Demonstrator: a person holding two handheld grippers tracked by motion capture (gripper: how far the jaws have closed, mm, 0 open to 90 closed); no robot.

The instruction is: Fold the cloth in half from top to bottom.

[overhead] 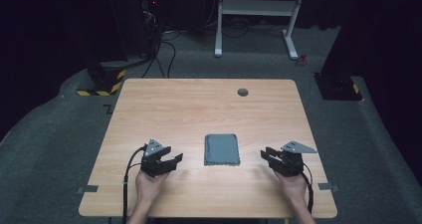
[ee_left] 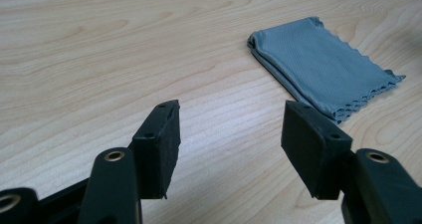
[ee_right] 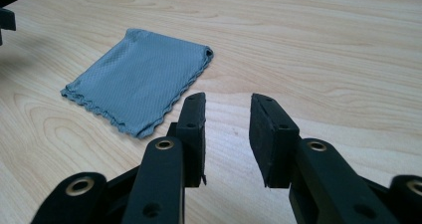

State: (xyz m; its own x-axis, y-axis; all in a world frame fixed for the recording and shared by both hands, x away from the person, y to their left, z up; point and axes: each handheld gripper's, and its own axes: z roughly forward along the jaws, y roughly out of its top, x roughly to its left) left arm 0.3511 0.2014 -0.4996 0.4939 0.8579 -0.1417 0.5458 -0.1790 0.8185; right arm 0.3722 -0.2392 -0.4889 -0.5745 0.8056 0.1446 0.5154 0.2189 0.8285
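I am holding a claw in each hand over a pale wooden table point(overhead: 149, 104), and a folded grey cloth point(overhead: 222, 149) lies flat on the near half of it, between my two claws. Seen from above, the cloth is a neat upright rectangle, its long axis running from twelve to six o'clock, away from me and back. My left claw point(overhead: 175, 160) sits at about eight o'clock from the cloth and my right claw point(overhead: 264, 156) at about four o'clock, each pointing inward toward it; neither touches it, and the two look near enough equally close, so I judge either one could go in first. Along my left claw point(ee_left: 228, 129), the jaws stand wide apart with nothing between them but bare table, and the cloth point(ee_left: 318, 64) lies ahead at about one o'clock, its ragged open edges on the far right. Along my right claw point(ee_right: 226, 129), the jaws stand parted with a narrower gap, also holding nothing, and the cloth point(ee_right: 137, 82) lies ahead at about eleven o'clock, its wavy layered edge facing me. A small grey disc point(overhead: 243, 92) sits on the table at the far edge, well apart.
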